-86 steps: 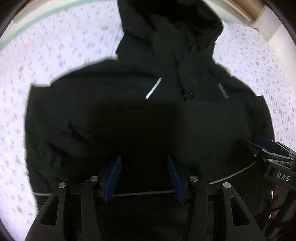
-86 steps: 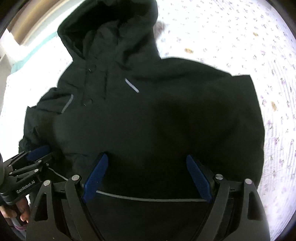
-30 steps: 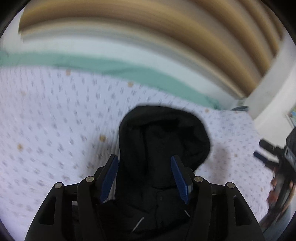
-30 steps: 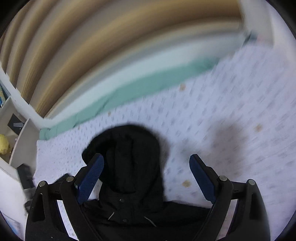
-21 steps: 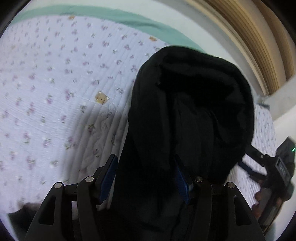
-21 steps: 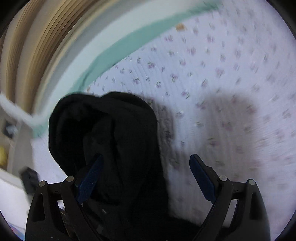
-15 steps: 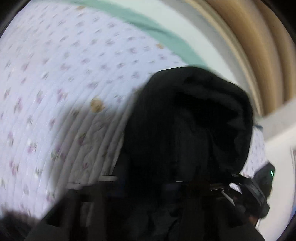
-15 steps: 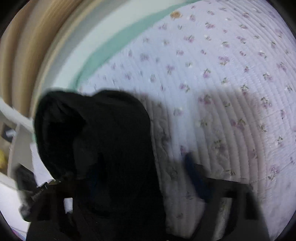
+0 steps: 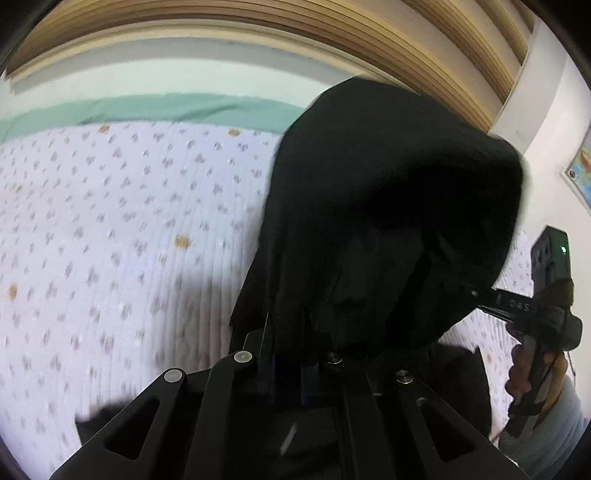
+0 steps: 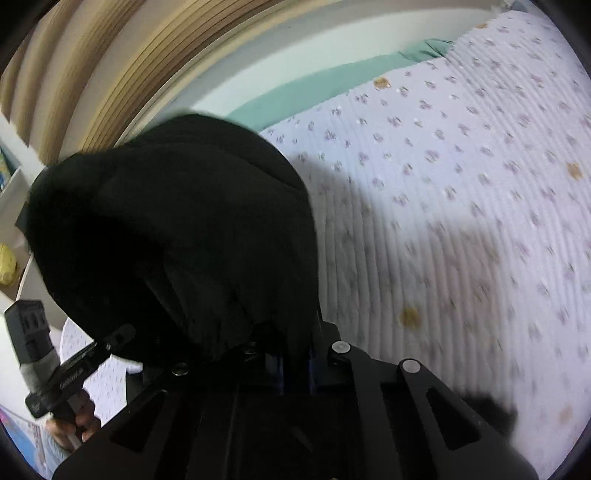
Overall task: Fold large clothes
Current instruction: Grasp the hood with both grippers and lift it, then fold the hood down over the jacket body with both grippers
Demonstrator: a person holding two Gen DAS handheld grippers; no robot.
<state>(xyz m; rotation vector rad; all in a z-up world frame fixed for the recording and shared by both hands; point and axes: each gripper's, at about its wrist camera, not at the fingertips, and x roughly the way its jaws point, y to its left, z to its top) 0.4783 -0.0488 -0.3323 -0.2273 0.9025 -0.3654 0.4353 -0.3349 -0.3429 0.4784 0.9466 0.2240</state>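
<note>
A black hooded jacket lies on the bed, and its hood [image 9: 388, 206] is lifted off the quilt and fills both views [image 10: 173, 236]. My left gripper [image 9: 288, 373] is shut on the hood's left edge, the blue pads pressed together on black cloth. My right gripper [image 10: 295, 365] is shut on the hood's right edge in the same way. Each gripper shows in the other's view: the right one [image 9: 476, 295] pinching the hood at far right, the left one [image 10: 122, 336] at lower left. The jacket's body is mostly hidden under the grippers.
A white quilt with small purple flowers [image 9: 110, 240] covers the bed [image 10: 461, 221], with a green sheet edge [image 9: 166, 107] at its far side. A wooden slatted headboard [image 9: 332, 29] stands behind. A hand [image 9: 532, 373] holds the other gripper.
Both grippers went from open above the hood to shut on its two edges. The hood has since risen off the quilt and looms larger in both views.
</note>
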